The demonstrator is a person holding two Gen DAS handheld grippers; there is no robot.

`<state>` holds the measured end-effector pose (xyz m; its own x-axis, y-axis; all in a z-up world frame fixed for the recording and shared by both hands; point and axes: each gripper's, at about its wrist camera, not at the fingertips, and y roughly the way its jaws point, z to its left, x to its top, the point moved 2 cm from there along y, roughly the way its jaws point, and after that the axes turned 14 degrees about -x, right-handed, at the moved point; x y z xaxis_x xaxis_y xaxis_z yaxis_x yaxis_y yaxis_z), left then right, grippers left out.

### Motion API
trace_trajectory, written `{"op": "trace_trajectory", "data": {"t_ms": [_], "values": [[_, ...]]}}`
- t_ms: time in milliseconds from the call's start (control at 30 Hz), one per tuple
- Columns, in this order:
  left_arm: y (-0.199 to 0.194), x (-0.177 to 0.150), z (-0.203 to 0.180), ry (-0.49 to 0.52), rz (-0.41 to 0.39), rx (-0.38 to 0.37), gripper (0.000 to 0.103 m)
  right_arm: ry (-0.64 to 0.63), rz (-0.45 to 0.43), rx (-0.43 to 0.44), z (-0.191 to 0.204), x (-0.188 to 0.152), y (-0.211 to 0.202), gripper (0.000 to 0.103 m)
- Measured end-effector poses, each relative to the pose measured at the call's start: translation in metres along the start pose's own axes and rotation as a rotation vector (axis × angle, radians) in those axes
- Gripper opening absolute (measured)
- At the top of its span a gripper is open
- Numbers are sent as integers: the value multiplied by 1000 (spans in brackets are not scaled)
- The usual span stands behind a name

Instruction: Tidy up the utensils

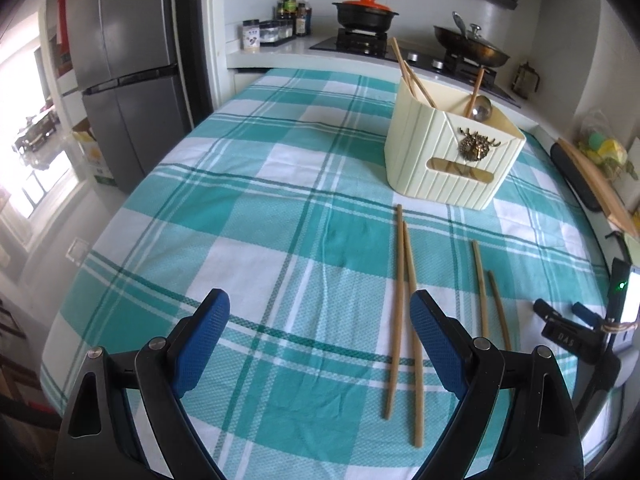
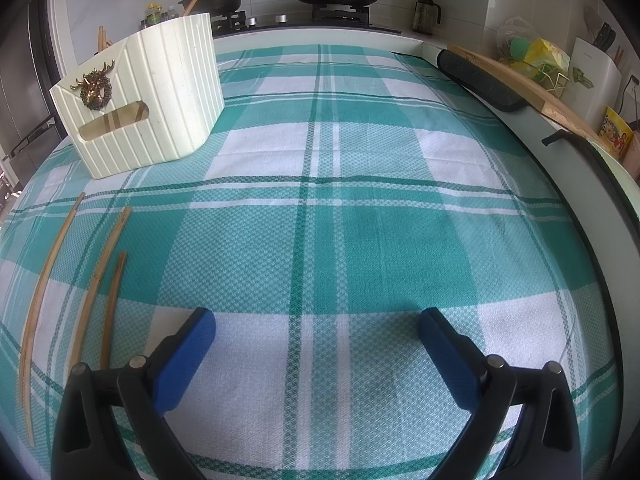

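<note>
A cream ribbed holder (image 1: pixel 448 152) with a brass deer badge stands on the checked cloth and holds chopsticks and a metal ladle (image 1: pixel 478 106). Two long wooden chopsticks (image 1: pixel 402 320) lie in front of it, and two shorter ones (image 1: pixel 486 300) lie to their right. My left gripper (image 1: pixel 320 320) is open and empty above the cloth, its right finger beside the long pair. My right gripper (image 2: pixel 318 332) is open and empty over bare cloth. In the right wrist view the holder (image 2: pixel 148 100) is at far left, and chopsticks (image 2: pixel 96 292) lie left of the gripper.
The table (image 1: pixel 240 208) has a green and white checked cloth. A stove with a black pot (image 1: pixel 366 14) and a pan (image 1: pixel 472 46) is behind it. A fridge (image 1: pixel 128 72) stands far left. A dark pad (image 2: pixel 478 80) and a wooden board (image 2: pixel 532 92) line the right edge.
</note>
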<state>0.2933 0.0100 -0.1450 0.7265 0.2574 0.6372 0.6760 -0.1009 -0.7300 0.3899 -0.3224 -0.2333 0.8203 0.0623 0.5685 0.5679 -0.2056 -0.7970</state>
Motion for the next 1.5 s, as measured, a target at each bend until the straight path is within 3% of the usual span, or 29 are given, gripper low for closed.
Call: {"op": "trace_trajectory", "data": {"t_ms": [367,633,900,1167,1367,1500], "values": [[0,-17,57,15,17,-22,92,-1,0,-1,1,0,0,103],[4,-25,69,14,20,-41,92,-4,1,3,2,2,1,103],[11,-36,57,43,50,-54,92,3,1,-3,2,2,1,103],[37,-25,43,21,131,-178,92,10,0,9,2,2,1,103],[57,-14,21,108,166,-202,92,46,-34,138,4,2,-28,102],[68,-11,2,162,175,-227,92,-61,-47,191,30,-4,-60,99]]}}
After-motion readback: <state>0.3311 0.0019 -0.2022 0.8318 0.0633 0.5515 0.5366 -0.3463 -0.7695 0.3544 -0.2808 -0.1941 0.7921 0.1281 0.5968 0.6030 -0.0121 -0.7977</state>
